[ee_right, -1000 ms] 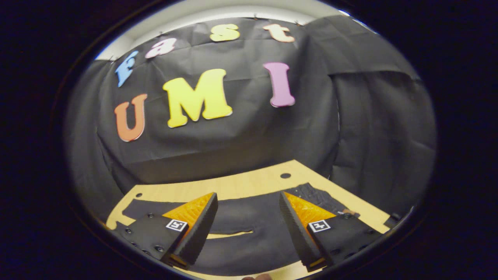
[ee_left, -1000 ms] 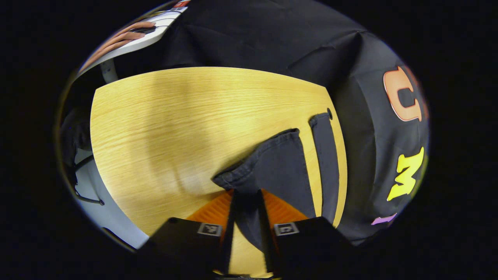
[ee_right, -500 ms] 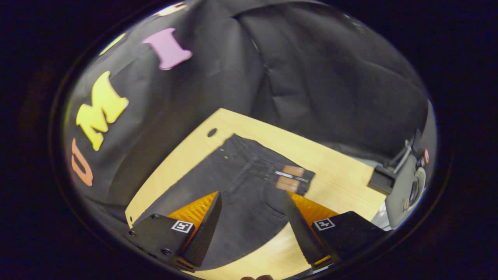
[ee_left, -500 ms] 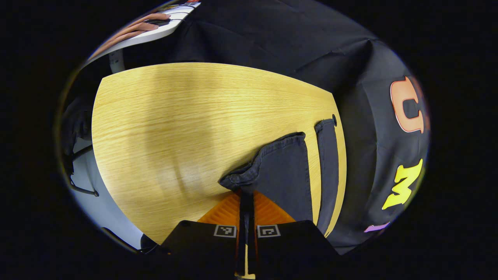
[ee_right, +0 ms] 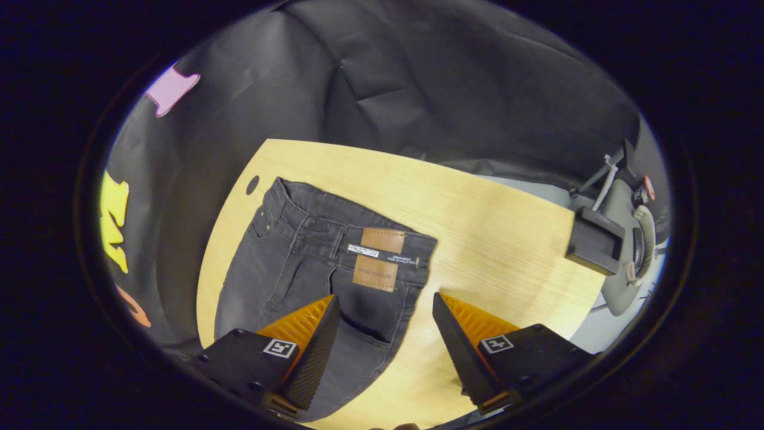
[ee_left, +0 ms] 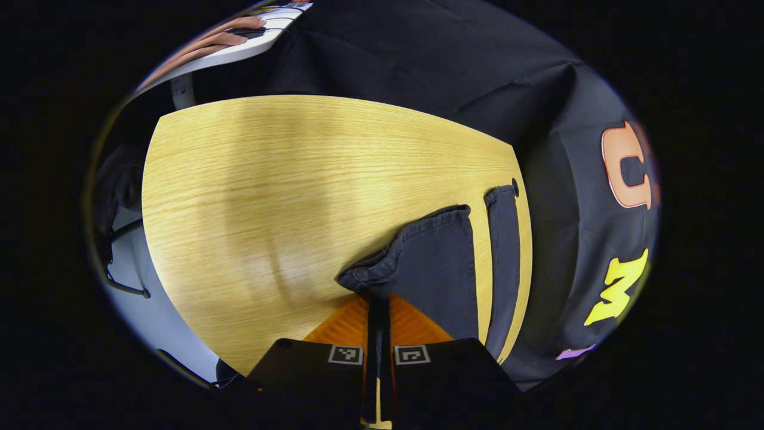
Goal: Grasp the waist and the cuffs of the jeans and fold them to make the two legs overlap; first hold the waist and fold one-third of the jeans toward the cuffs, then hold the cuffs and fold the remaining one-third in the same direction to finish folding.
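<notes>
Pinching jeans cuff, apparently — left gripper, table edge

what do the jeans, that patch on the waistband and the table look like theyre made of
The jeans: dark grey denim, matte, with stitched seams and a faded look. The patch on the waistband: tan, smooth, probably leather or an imitation. The table: pale wood-grain top, likely laminate or veneer, with a slight sheen.

Jeans: dark charcoal grey denim, faintly faded along seams. Waistband patch: tan brown, with a small white label beside it. Counter: pale yellow wood with fine horizontal grain. Booth wall: black cloth. Boxy object at the counter's far right: black.
</notes>
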The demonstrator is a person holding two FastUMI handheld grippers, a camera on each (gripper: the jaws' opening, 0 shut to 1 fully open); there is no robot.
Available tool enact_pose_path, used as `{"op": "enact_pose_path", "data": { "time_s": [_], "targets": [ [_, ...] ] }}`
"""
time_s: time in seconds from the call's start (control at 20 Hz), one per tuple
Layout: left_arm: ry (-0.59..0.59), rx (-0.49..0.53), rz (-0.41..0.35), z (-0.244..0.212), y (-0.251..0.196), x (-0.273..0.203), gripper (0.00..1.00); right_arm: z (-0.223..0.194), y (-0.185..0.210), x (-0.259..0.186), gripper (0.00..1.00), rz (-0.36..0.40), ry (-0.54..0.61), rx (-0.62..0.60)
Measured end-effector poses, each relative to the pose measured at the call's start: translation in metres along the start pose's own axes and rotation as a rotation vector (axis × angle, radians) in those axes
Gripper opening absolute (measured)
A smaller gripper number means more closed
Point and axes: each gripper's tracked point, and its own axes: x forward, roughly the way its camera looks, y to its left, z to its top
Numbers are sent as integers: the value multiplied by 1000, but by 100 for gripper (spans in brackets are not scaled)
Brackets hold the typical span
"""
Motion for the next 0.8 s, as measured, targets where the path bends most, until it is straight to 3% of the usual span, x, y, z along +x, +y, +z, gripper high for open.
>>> {"op": "enact_pose_path", "data": {
  "time_s": [0.15, 0.2, 0.25, 0.35, 0.45, 0.6, 0.8],
  "targets": [
    [-3, -13, 3, 0, 0, 0, 5, 0, 2, 6, 90, -3, 19, -22],
    [-2, -17, 5, 0, 0, 1, 5, 3, -1, 7, 81, -16, 6, -29],
    [1, -17, 5, 1, 0, 1, 5, 1, -10, 9, 86, -50, 14, -32],
    [9, -10, 4, 0, -1, 1, 5, 5, -22, 9, 52, -84, 5, -9],
    [15, -14, -6, 0, -1, 1, 5, 5, -21, 9, 19, -53, 17, 49],
    [19, -52, -22, 2, -2, 2, 5, 5, -21, 10, 2, -24, 34, 75],
    [21, -69, -18, 3, -6, 1, 4, 9, -16, 2, 2, 67, 24, 115]
  ]
}}
